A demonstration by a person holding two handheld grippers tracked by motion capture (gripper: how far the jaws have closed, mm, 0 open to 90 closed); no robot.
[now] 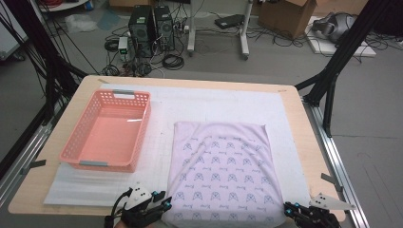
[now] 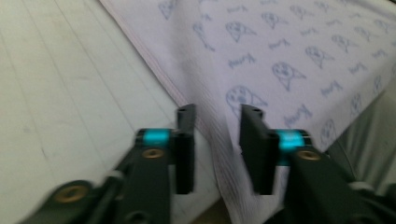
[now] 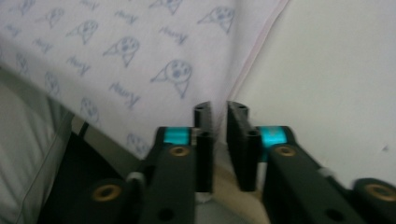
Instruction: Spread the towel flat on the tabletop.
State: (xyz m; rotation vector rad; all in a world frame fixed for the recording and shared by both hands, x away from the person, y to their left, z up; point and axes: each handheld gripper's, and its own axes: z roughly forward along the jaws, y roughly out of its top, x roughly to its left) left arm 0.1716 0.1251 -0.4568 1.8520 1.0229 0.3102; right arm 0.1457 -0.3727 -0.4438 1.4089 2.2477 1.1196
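Cloth (image 1: 223, 175), pale lilac with blue prints, lies flat; both hand-held grippers part-open, gripping nothing.

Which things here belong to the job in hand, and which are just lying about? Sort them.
In the job:
- printed cloth, near edge overhanging the table
- left gripper, fingers open at its near left corner
- right gripper, fingers slightly apart at its near right corner

Lying about:
- pink basket
- computer towers
- cardboard box

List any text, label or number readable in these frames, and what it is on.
No text can be read.
Cloth: a small blue word repeats between the face motifs, too blurred to read in the gripper views and too small in the high view.
Basket: grey tabs on its rims, no legible marking.
Boxes on the floor: nothing legible.
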